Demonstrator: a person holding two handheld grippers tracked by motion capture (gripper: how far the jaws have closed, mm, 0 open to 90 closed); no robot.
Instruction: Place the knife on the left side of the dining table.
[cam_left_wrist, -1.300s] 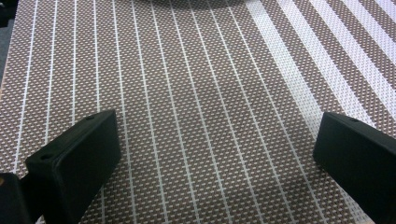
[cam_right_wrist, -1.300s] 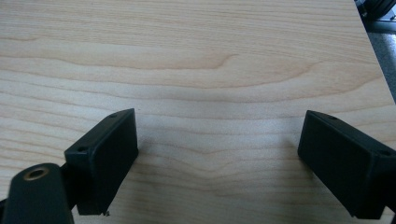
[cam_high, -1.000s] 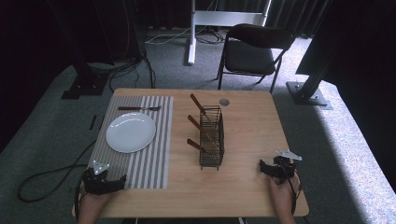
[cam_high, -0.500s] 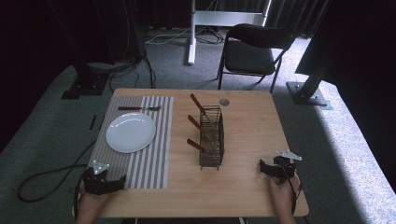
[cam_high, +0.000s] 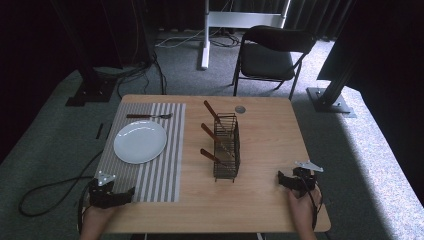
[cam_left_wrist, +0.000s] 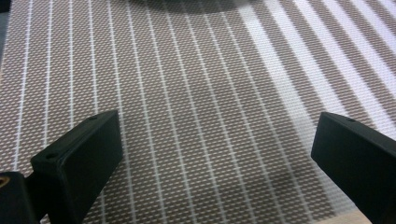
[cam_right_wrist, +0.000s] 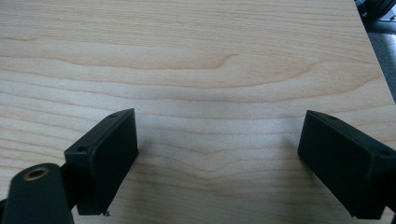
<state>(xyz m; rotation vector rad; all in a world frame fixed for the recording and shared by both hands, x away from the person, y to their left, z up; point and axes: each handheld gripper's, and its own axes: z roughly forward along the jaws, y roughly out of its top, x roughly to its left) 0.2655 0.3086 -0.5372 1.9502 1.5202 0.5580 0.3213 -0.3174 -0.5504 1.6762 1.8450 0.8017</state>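
Beyond the worktop (cam_high: 270, 135), a black folding chair (cam_high: 272, 55) stands at one o'clock and a white stand (cam_high: 205, 35) at twelve. A small grey disc (cam_high: 240, 109) lies near the far edge. A black cable (cam_high: 50, 192) loops on the carpet (cam_high: 50, 140) at eight o'clock.

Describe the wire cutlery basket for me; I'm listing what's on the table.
The wire basket is a dark, tall, narrow metal grid standing upright on the bare wooden table, just right of the striped placemat. Three brown-handled utensils lean out of it toward the left; their ends stay hidden inside. Nothing else touches it, and both tools sit far off.
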